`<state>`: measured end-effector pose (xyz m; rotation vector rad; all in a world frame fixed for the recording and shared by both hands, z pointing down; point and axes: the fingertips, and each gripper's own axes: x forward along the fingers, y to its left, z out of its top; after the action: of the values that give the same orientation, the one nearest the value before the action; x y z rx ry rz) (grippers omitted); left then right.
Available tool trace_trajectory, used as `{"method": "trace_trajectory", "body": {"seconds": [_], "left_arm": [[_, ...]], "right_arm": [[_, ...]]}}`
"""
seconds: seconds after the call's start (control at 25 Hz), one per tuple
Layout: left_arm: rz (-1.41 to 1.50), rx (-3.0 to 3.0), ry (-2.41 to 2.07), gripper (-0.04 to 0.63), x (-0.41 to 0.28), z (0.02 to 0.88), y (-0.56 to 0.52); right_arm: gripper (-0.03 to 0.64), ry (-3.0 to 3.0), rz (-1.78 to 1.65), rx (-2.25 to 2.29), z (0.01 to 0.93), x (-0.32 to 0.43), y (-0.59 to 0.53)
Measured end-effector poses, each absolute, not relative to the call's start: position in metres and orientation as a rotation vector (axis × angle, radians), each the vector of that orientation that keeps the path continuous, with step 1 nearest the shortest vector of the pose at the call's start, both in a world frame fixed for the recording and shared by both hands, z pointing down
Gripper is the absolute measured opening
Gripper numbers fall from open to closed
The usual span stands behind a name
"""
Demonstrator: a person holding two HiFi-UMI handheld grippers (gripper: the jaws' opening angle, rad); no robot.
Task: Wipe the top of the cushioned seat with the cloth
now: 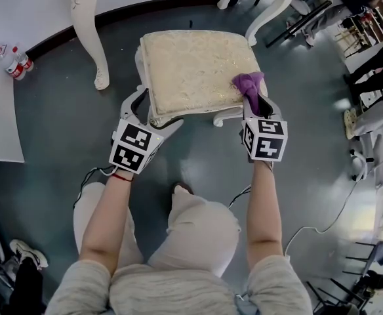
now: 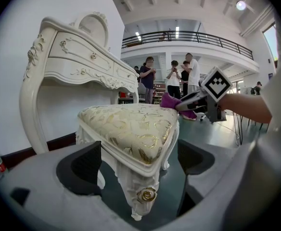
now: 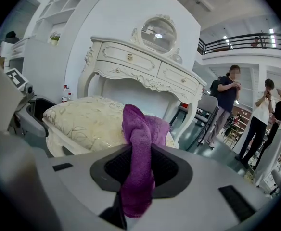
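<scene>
Purple cloth (image 3: pixel 139 138): soft, light and limp, likely to bunch and drag rather than slide flat. Pinched in the right gripper (image 3: pixel 140 165), jaws drawn narrow onto a folded bunch, loose top flopping forward and 1 tail hanging below. Lying against the right edge of the cushioned seat (image 1: pixel 191 67), near its front corner. Best gripped as now, by a thick fold, leaving a free tuft to meet the fabric.

Left gripper (image 2: pixel 140 162) with jaws wide, straddling the seat's near left corner – pads not plainly pressing on it. Probably there for bracing, since a small stool on 4 carved legs looks light enough to skate.

Seat top padded, cream with a raised gold pattern, likely yielding under pressure and catching the nap. Below, smooth dark floor (image 1: pixel 60 123). Behind, a white dressing table (image 3: pixel 140 66) with a round mirror; 2 bottles (image 1: pixel 14 61) off to the left; several people (image 3: pixel 227 100) standing well apart in a tall hall.
</scene>
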<state>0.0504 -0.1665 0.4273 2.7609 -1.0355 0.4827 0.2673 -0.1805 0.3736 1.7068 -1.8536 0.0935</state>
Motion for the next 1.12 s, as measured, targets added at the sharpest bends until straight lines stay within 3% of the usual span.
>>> {"method": "trace_trajectory", "body": {"seconds": [1.12], "left_arm": [[0.471,2.771,-1.014,0.508,0.051,0.426,-0.161]], "right_arm": [[0.098,-1.927,0.027,1.562,0.372,0.198,-0.176]]}}
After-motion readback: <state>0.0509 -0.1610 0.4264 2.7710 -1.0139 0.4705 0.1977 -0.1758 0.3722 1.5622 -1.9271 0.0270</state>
